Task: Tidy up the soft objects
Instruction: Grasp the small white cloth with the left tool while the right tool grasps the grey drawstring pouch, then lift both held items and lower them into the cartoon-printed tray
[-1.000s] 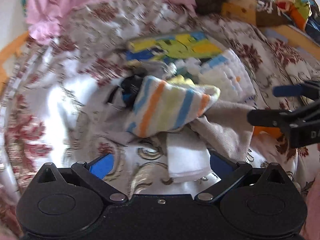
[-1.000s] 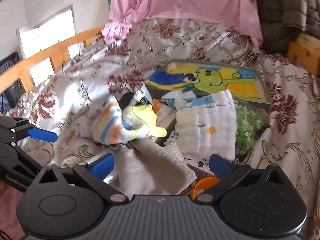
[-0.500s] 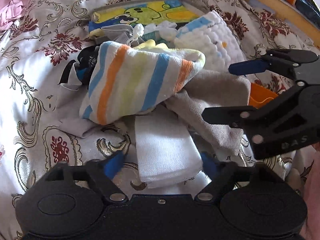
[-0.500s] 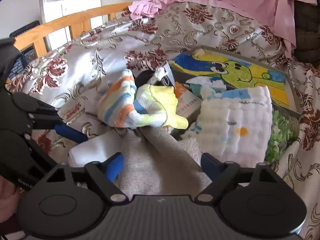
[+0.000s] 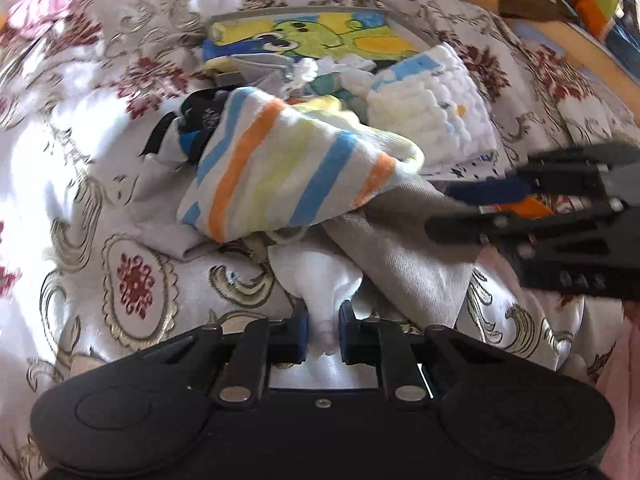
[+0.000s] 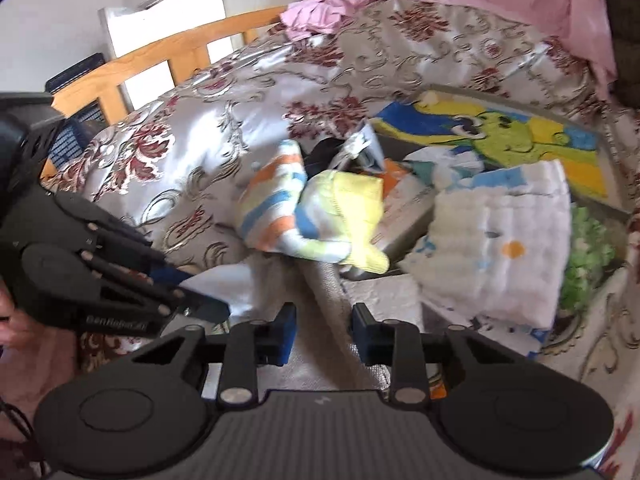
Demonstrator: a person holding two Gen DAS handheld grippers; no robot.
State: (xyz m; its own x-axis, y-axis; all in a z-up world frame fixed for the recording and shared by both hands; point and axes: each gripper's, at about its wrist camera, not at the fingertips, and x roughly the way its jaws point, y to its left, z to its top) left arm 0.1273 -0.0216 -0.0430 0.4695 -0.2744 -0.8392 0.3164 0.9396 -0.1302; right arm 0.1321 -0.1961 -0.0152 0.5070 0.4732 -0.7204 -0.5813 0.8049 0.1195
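A white cloth [image 5: 320, 276] is pinched by the left gripper [image 5: 323, 330]; a grey towel [image 6: 320, 312] is clamped by the right gripper [image 6: 323, 330].

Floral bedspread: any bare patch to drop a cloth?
Free: floral bedspread left of the striped cloth, toward the wooden bed rail. Crowded: the pile from the white cloth to the cartoon-print tray.

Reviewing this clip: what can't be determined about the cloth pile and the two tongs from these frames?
- Left wrist view: the white folded cloth runs under the grey-beige towel; its full extent is hidden.
- Left wrist view: the right tongs are motion-blurred; their grip is unclear there.
- Right wrist view: the orange item is mostly covered by the tongs' body; its identity is unclear.
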